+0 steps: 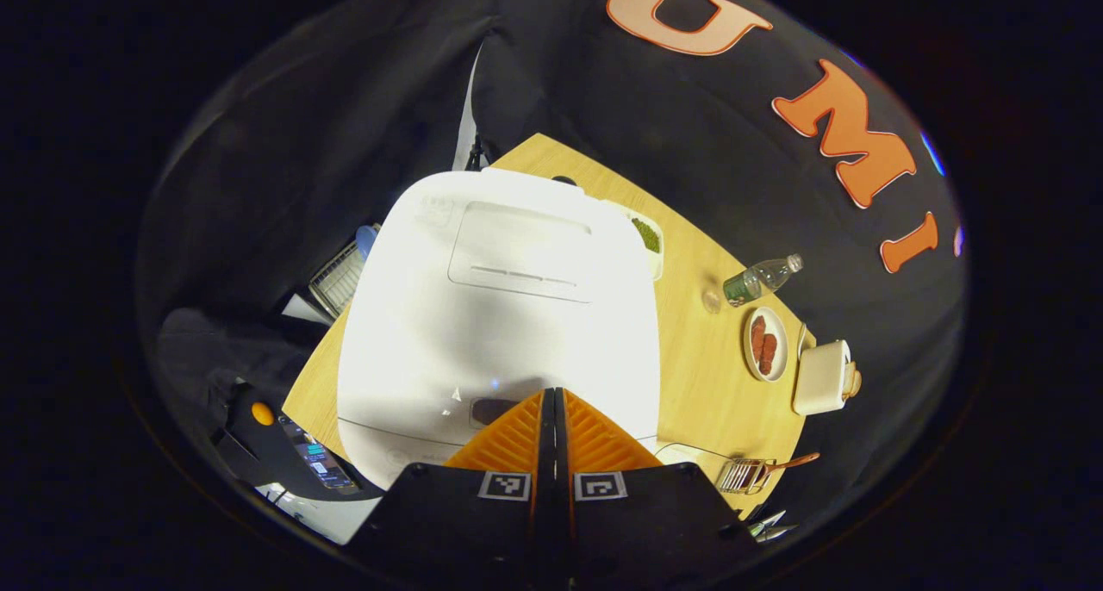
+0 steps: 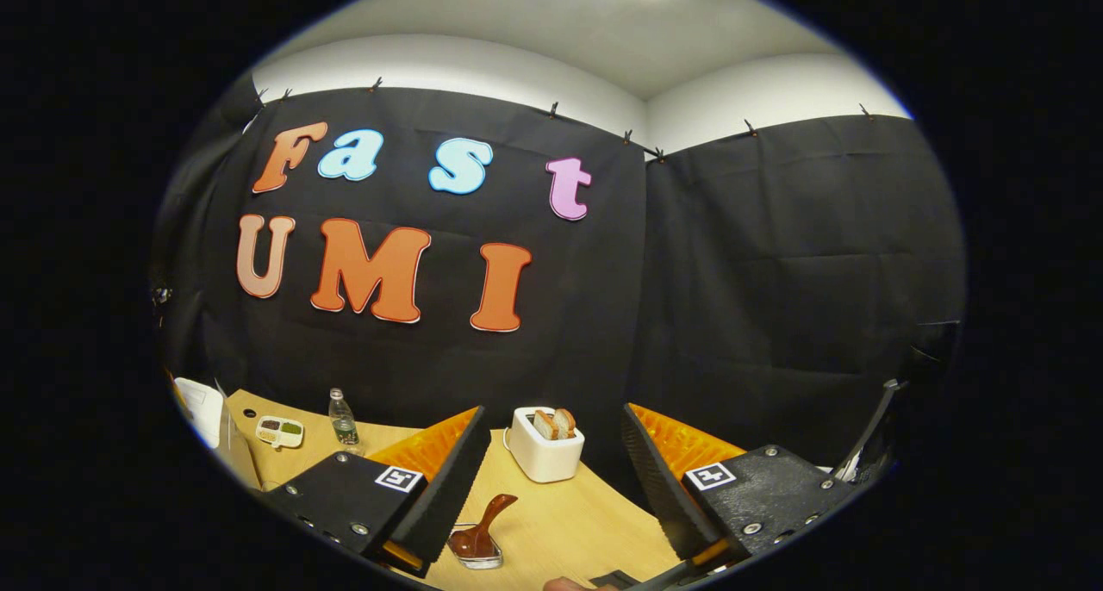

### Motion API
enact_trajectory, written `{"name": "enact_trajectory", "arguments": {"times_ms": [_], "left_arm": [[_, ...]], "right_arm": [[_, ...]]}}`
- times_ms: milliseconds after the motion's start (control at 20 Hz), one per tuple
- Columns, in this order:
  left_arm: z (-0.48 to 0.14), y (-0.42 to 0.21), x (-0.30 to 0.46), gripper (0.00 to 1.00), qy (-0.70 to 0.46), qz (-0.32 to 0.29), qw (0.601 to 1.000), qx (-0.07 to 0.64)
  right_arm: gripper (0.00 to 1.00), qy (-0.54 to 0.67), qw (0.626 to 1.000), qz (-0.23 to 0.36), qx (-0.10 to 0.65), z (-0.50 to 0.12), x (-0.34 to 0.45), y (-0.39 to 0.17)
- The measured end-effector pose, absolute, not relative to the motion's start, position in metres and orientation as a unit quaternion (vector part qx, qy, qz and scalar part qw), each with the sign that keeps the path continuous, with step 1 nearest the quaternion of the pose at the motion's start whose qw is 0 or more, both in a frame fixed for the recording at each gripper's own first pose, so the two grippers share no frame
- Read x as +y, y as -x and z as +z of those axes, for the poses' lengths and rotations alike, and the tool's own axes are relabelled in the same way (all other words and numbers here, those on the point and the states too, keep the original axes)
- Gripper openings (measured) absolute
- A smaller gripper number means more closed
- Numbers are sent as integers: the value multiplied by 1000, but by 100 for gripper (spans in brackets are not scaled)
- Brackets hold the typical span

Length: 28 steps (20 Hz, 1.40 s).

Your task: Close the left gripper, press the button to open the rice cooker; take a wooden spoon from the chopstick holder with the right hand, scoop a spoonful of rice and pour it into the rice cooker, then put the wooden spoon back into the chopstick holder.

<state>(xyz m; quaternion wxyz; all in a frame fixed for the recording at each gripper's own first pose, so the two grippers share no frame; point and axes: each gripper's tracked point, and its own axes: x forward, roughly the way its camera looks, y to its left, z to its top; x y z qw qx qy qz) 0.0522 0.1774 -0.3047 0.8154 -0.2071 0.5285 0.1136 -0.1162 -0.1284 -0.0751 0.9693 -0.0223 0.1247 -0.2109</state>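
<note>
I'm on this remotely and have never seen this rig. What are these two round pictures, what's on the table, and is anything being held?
There is no robot arm here: a person holds a two-finger gripper in each hand, and each round picture comes from a camera riding on one gripper, looking along its fingers.

In the left gripper view, the left gripper is shut with nothing between its fingers, its tips at the front of the closed white rice cooker, by the button.

In the right gripper view, the right gripper is open and holds nothing. Below it on the wooden table lies a wooden spoon in a clear holder, with a toaster holding bread and a water bottle farther back.
</note>
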Motion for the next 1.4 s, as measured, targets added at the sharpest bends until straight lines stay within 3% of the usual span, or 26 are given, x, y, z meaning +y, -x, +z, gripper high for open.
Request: {"name": "enact_trajectory", "arguments": {"times_ms": [350, 600, 750, 950, 1400], "left_arm": [[-282, -58, 177, 5, 170, 112, 845, 494], [-194, -94, 181, 5, 108, 99, 924, 352], [-149, -105, 174, 5, 78, 97, 952, 281], [-135, -95, 150, 5, 88, 82, 961, 250], [-58, -62, 87, 8, 87, 35, 991, 96]], "right_arm": [[95, 14, 967, -210, 144, -95, -130, 111], [95, -8, 963, -197, 186, -131, -128, 103], [95, -33, 960, -172, 216, -158, -118, 98], [96, -43, 955, -151, 252, -192, -115, 94], [96, -99, 925, -97, 354, -284, -106, 82]]}}
